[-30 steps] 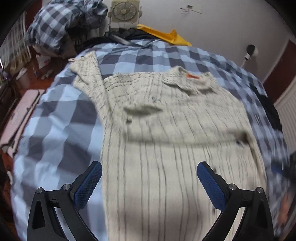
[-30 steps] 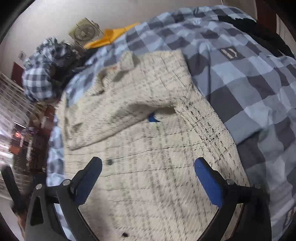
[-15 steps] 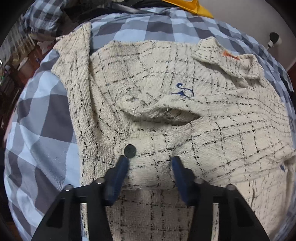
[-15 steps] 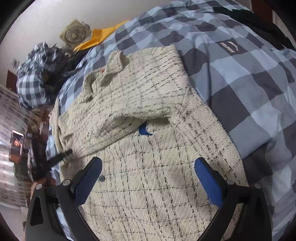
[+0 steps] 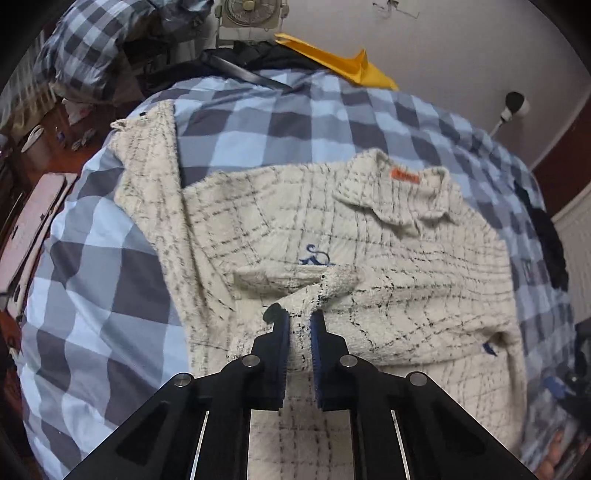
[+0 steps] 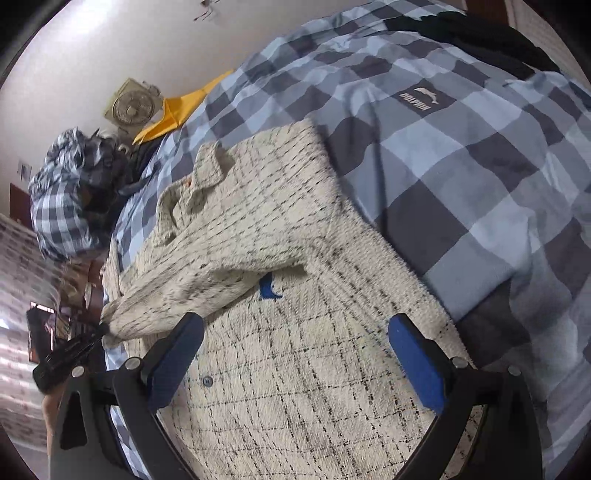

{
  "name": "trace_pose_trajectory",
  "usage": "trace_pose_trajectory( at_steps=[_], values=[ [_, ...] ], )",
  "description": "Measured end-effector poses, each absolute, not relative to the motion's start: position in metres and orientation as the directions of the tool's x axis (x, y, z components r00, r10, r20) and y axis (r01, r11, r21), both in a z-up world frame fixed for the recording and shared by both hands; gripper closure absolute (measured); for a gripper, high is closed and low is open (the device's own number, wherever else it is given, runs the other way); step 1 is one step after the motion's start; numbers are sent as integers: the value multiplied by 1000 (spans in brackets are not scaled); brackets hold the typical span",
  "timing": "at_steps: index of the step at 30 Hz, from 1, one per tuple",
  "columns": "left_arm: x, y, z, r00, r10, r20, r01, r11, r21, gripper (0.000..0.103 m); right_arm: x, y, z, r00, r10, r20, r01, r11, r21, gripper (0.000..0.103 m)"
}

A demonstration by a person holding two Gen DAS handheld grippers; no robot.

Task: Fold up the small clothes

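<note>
A cream tweed jacket (image 5: 406,258) with black check lines and an orange collar label (image 5: 405,176) lies face up on the bed. One sleeve (image 5: 369,295) is folded across its chest. My left gripper (image 5: 299,317) has its jaws closing, and the blue pads pinch that sleeve's cuff, which is raised a little. In the right wrist view the jacket (image 6: 295,387) fills the middle, and the left gripper (image 6: 101,328) holds the sleeve's end at the left. My right gripper (image 6: 295,332) hangs open over the jacket's lower front with nothing between its fingers.
The blue-and-grey check bed cover (image 5: 92,277) surrounds the jacket. The jacket's other sleeve (image 5: 147,177) stretches to the far left. A yellow cloth (image 5: 332,62), a fan (image 5: 247,11) and a check bundle (image 5: 81,55) lie at the bed's far end. Dark clothes (image 5: 546,240) sit at the right edge.
My left gripper went from wide open to closed on the folded sleeve's cuff and has drawn it up. The right gripper stayed open and shifted slightly over the jacket.
</note>
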State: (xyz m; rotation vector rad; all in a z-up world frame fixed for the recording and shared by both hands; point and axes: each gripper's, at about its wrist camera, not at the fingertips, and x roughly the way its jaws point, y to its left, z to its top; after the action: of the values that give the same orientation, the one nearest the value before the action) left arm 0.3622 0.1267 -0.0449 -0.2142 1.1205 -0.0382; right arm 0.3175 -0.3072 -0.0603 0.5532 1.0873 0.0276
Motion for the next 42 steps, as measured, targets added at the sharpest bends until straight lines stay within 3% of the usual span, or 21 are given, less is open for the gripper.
trace_pose_trajectory(
  at_steps=[8,11,12,13,14,15,18,20,24,28,29,30,31,33,35,38,40,42],
  values=[
    [357,135,-106,321,-124,-939,-43,988,-145,91,328,-305,-94,365,236,-901,292,890,351,4],
    [353,126,-112,319,-97,-943,-1,995,-102,85,329,-314,-106,324,207,-923,340,885,318,4],
    [353,124,-109,323,-81,-943,4,996,-84,70,329,-318,-107,326,203,-923,354,879,319,4],
    [352,122,-103,344,-50,-938,8,999,-50,31,328,-320,-106,331,199,-922,358,878,318,4],
    [350,121,-93,381,-15,-924,9,1000,-13,7,328,-321,-103,343,191,-920,359,878,316,4],
    [347,122,-84,420,4,-908,5,1000,7,0,328,-321,-98,366,185,-912,349,881,319,4],
    [339,121,-63,497,-17,-868,3,1000,-18,0,330,-310,-86,413,133,-901,286,920,267,4],
    [336,111,-63,486,-47,-873,23,999,-41,0,338,-295,-84,423,55,-905,219,962,161,5],
    [317,65,-85,465,-110,-878,160,986,-39,0,364,-251,-95,407,-63,-911,22,998,-59,5],
    [311,18,-120,409,-93,-908,277,960,26,0,382,-218,-115,401,-198,-894,-125,955,-268,9],
    [314,14,-125,399,-77,-914,275,961,39,0,386,-216,-126,381,-239,-893,-145,938,-313,35],
    [320,14,-135,381,-62,-922,255,966,40,0,389,-219,-133,357,-256,-899,-144,935,-324,75],
    [325,20,-140,371,-77,-925,220,976,8,0,393,-228,-138,325,-256,-910,-122,943,-309,86],
    [332,39,-145,364,-137,-921,136,986,-93,0,396,-253,-136,314,-176,-933,-42,979,-199,86],
    [342,71,-156,351,-252,-902,1,963,-269,0,400,-283,-130,309,-130,-942,57,991,-118,86],
    [346,99,-161,392,-339,-855,-96,910,-404,5,400,-318,-130,299,-157,-941,186,977,-104,83],
    [347,109,-160,413,-342,-844,-142,891,-430,13,399,-330,-140,288,-150,-946,206,974,-92,67],
    [346,113,-158,413,-343,-843,-159,885,-438,15,396,-337,-146,296,-169,-940,217,970,-106,50]
  ],
)
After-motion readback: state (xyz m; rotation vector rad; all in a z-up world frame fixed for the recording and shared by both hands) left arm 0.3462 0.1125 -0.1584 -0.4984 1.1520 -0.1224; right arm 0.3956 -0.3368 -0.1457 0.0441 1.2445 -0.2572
